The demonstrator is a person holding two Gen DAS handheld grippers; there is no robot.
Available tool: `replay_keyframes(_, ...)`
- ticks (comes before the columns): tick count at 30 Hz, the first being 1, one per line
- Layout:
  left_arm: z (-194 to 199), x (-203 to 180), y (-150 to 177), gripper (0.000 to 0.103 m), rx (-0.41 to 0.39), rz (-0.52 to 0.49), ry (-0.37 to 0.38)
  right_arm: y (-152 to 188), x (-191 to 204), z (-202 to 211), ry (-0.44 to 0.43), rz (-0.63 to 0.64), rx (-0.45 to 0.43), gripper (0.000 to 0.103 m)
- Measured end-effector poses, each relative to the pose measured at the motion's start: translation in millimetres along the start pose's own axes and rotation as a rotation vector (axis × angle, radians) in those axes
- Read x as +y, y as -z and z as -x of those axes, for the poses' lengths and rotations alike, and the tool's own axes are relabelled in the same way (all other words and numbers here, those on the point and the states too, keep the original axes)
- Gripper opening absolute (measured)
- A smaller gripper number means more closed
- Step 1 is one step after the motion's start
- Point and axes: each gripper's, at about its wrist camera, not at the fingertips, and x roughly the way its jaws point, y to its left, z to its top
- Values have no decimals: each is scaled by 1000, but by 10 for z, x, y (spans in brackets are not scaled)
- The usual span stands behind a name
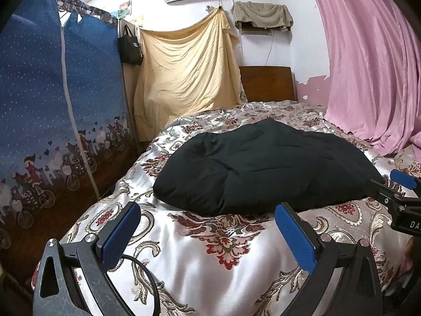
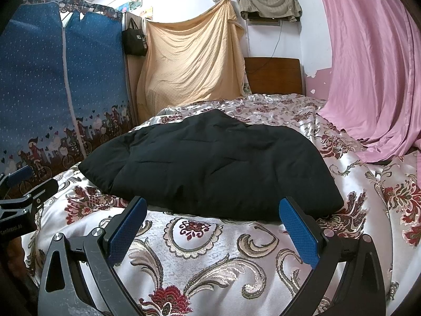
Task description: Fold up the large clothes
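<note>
A black padded garment [image 1: 263, 168] [image 2: 210, 166] lies folded into a thick bundle on the bed. My left gripper [image 1: 208, 212] hovers open just short of its near edge, nothing between the blue pads. My right gripper [image 2: 213, 205] is open too, its fingertips at the garment's near edge with nothing held. The right gripper's blue finger [image 1: 402, 179] shows at the right edge of the left wrist view. At the left edge of the right wrist view, the left gripper's finger [image 2: 19, 175] is visible.
The bed has a shiny floral bedspread [image 1: 210, 258] [image 2: 210, 258]. A blue fabric wardrobe [image 1: 52, 105] stands close on the left. A yellow sheet [image 1: 184, 73] hangs at the back beside a wooden headboard [image 1: 265, 83]. Pink curtains [image 1: 368, 65] drape onto the bed at right.
</note>
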Motion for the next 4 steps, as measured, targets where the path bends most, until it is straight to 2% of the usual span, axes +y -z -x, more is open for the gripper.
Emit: replay_keyframes(4,-6,-8,2,103,1,-2,-1,-4,-3,-3,0,1,0,99)
